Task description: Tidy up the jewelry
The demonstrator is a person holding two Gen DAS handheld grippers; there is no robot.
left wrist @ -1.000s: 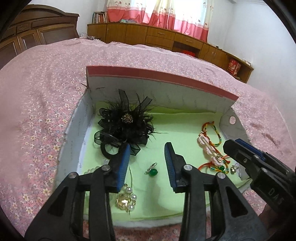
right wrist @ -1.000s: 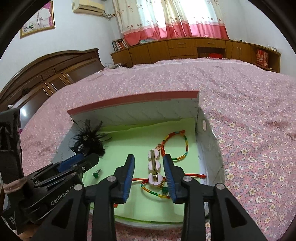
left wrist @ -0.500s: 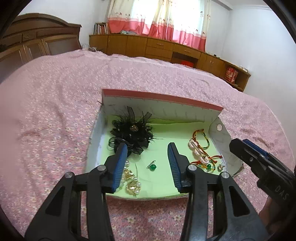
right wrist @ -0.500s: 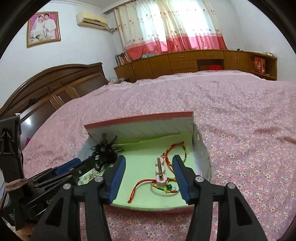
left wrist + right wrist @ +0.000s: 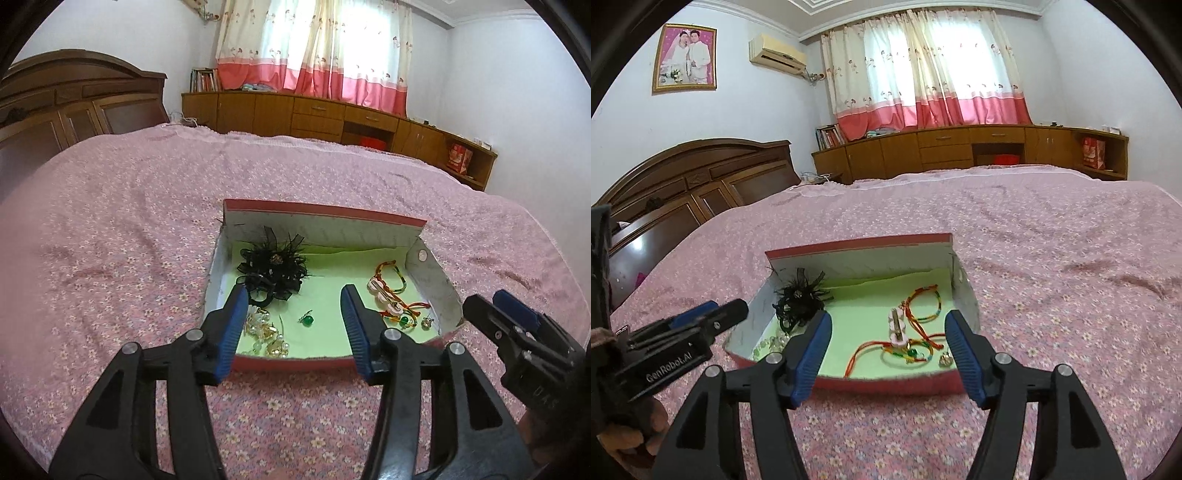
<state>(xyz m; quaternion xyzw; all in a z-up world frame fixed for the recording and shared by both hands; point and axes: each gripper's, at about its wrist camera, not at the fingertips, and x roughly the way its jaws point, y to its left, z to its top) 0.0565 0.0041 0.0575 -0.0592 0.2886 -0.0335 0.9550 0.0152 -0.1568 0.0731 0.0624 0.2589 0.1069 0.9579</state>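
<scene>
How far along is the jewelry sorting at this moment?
Looks done or nearly so: the black hair flower, green pendant, pearl pieces and colored cords all lie in the box. In hand: nothing; left gripper and right gripper are open. No jewelry shows on the bedspread.

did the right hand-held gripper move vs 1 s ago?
Yes. The right hand-held gripper has pulled back and up from the box: its fingers were over the lining, now at the near wall, and they are wider open.
</scene>
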